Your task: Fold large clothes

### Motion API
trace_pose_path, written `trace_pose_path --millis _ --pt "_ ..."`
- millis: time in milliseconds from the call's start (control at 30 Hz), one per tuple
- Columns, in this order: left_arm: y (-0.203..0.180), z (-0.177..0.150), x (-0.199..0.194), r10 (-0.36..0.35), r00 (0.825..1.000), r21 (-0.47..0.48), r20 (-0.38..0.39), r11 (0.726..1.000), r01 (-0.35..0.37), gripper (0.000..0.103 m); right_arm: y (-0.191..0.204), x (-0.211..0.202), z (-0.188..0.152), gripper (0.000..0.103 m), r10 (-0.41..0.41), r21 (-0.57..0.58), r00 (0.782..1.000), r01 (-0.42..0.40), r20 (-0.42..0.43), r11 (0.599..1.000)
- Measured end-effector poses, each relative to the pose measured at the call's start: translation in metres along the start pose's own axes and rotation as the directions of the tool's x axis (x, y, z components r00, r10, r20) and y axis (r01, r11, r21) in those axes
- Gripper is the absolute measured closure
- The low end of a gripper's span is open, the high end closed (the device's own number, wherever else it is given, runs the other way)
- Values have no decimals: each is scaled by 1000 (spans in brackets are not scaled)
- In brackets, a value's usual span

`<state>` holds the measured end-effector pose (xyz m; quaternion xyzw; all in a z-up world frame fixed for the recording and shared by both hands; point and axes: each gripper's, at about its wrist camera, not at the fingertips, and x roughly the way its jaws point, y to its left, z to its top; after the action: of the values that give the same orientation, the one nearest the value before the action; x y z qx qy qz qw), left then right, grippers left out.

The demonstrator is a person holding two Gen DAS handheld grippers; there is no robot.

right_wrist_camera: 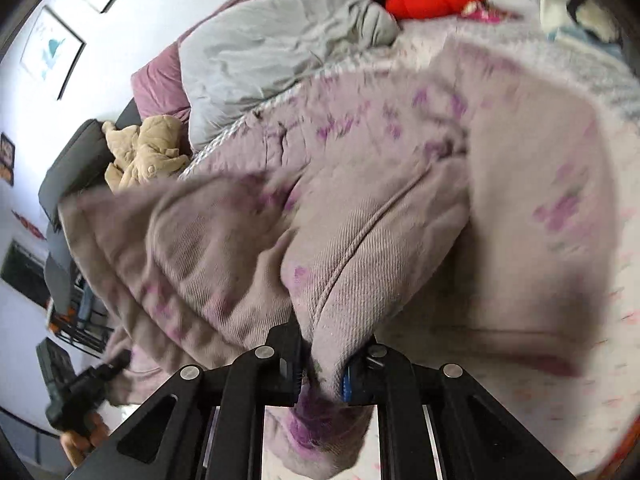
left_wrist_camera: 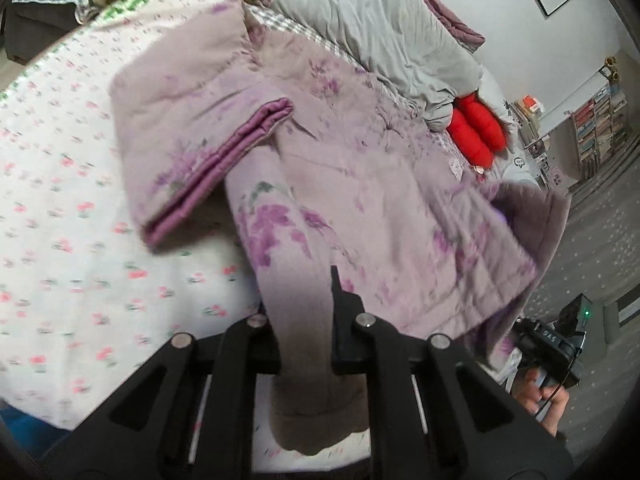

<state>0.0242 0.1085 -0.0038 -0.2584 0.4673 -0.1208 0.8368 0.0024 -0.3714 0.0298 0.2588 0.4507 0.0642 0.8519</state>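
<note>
Your left tongs [left_wrist_camera: 306, 344] are pinching a bunched fold of the lilac floral quilted garment [left_wrist_camera: 360, 184], the cloth running up between the two black fingers and hanging out below them. Your right tongs [right_wrist_camera: 322, 368] are likewise pressed onto a gathered corner of the same garment [right_wrist_camera: 360, 240], with a piped seam rising straight out of the grip. Holding two separate points like this lets you carry one edge across as a straight line rather than dragging a loose heap, which is likely why both grips sit on the near edge.

Just beyond the left tongs, the garment lies spread on the bed, over a white sheet with small pink flowers [left_wrist_camera: 60, 200]. A sleeve or flap with a darker purple cuff [left_wrist_camera: 224, 160] already lies doubled over the body, so the fold seems partly made. The blur suggests the cloth is in motion.

Farther off, a grey duvet [left_wrist_camera: 384, 28] is heaped at the back of the bed with a red padded item [left_wrist_camera: 476, 128] beside it, and a beige garment [right_wrist_camera: 140, 152] lies bunched near the far corner. In the left view, your other hand [left_wrist_camera: 544, 396] shows at the lower right edge.
</note>
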Motion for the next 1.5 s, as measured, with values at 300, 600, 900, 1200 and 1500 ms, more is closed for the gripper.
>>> trace_pose_path --millis 300,600,900,1200,1500 --pt "18 -14 -21 143 980 149 -138 981 -123 90 -38 -33 -8 90 -207 -162 971 186 -123 969" --pt "72 -56 66 433 841 324 -324 886 -332 86 -70 68 -70 82 -634 -482 747 488 -199 727" --pt "52 -28 5 403 915 348 -19 861 -372 26 -58 -4 -56 28 -483 -382 863 400 -150 833" --pt "20 18 60 438 897 403 64 811 -425 21 6 -21 -33 22 -303 -357 952 274 -27 893" --pt "27 54 71 452 879 318 149 820 -475 88 61 66 -14 22 -203 -355 979 193 9 915"
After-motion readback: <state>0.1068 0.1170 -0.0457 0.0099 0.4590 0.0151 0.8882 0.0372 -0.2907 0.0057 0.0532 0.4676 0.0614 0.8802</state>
